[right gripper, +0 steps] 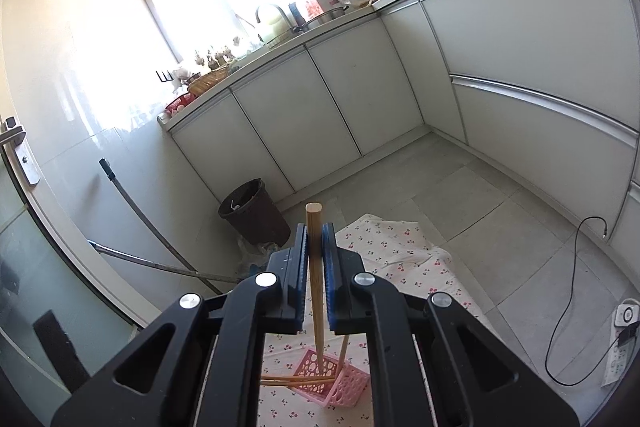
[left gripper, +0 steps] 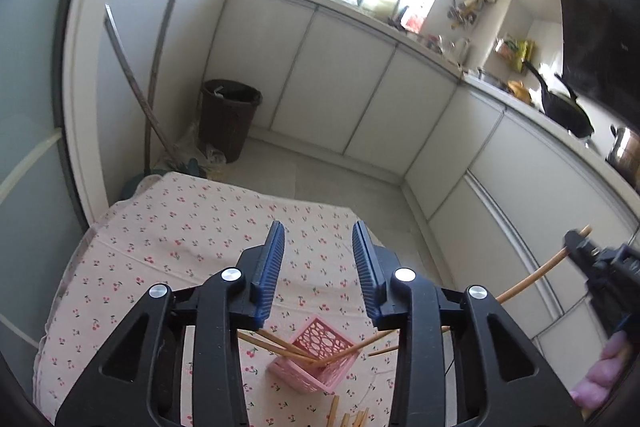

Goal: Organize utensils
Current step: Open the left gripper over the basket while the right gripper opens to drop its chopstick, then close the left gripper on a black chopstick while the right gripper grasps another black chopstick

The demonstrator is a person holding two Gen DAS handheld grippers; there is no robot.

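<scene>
The right hand-held gripper (right gripper: 315,247) is clamped on a wooden chopstick (right gripper: 315,267) near its thick end. The stick's long axis runs down between the fingers, and its thin tip points into the pink basket (right gripper: 344,387) directly below. The left hand-held gripper (left gripper: 319,259) hovers with its jaws apart and nothing between them, above the same basket. The basket stands on the cherry-print tabletop (left gripper: 160,235) and holds several chopsticks (left gripper: 280,345) leaning out over its rim; more lie loose beside it. The right side is clearly placed for the drop.

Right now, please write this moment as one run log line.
left gripper open, idle | right gripper shut on chopstick | chopstick tip over pink basket
</scene>
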